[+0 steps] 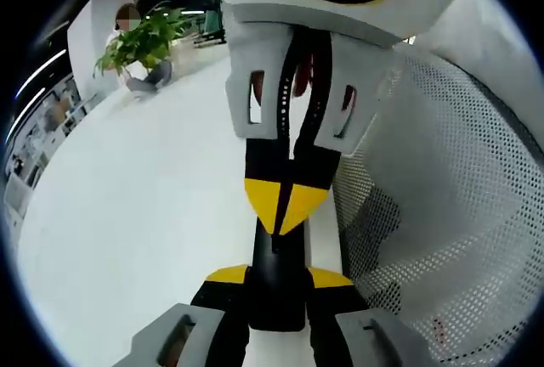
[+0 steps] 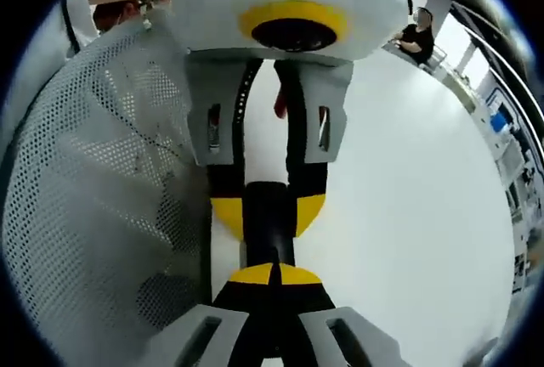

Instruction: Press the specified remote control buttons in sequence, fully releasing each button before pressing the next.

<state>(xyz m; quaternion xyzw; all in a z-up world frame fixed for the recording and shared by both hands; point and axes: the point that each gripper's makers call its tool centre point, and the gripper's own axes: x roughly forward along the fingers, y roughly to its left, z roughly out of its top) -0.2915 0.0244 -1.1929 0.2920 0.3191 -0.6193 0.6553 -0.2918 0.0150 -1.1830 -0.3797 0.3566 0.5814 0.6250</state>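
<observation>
A black remote control (image 1: 276, 256) stands between the yellow-tipped jaws of my left gripper (image 1: 279, 276), which is shut on it. My right gripper (image 1: 285, 206) comes in from the top of the left gripper view, its yellow tips closed into one point that rests on the remote's far end. In the right gripper view, my right gripper (image 2: 274, 275) is shut and its tip meets the remote (image 2: 269, 239). The left gripper (image 2: 268, 212) faces it and clamps the remote from both sides. The remote's buttons are hidden.
A white table (image 1: 144, 214) lies under both grippers. A white mesh garment (image 1: 442, 214) of the person stands close beside them, also seen as the mesh garment (image 2: 85, 197). A potted plant (image 1: 144, 40) is at the far edge. A person in black (image 2: 416, 36) sits beyond the table.
</observation>
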